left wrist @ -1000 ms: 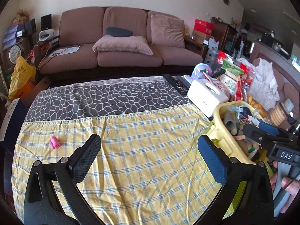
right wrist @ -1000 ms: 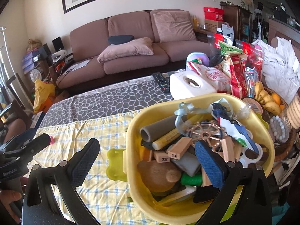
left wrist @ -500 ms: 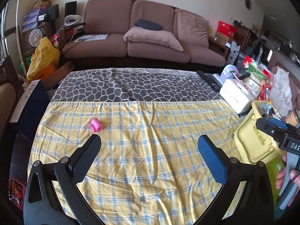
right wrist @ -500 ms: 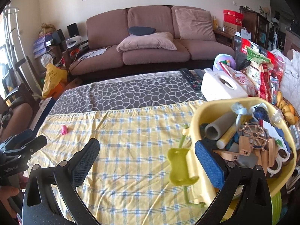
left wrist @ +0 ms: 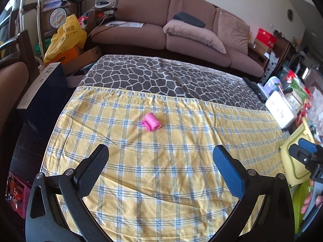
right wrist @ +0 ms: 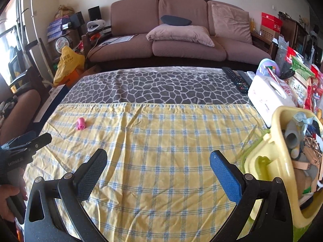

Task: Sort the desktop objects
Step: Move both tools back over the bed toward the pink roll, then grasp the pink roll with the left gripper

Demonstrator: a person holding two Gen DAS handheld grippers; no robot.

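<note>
- Lying on its side on the yellow checked cloth [left wrist: 161, 171], the little pink roller [left wrist: 151, 122] is the one loose thing out there: a short ribbed tube with flared ends, bright pink, and nothing's touching it.
- It sits toward the far left part of the cloth, short of the seam where the grey pebble-print blanket [left wrist: 161, 76] takes over.
- Your left gripper [left wrist: 160, 165] has its fingers spread wide with nothing between them, and the roller is straight ahead of the gap, a bit left of centre.
- Your right gripper [right wrist: 158, 167] is spread wide too and holding nothing; from that camera the roller [right wrist: 80, 123] is well off to the left, just beyond the tip of your left gripper [right wrist: 26, 143].
- The yellow tub [right wrist: 282, 161] stuffed with bits is at the right edge of the cloth, just beside your right gripper's blue finger [right wrist: 225, 175], with its pale lid [right wrist: 260, 167] leaning against the near side.
- A white box [right wrist: 268, 94] sits behind the tub and remotes [right wrist: 236, 78] lie by it on the blanket.
- The table's left edge drops off just beyond the cloth, next to a dark box [left wrist: 42, 92] on the floor.
- You've got bare cloth between the roller and the tub.
</note>
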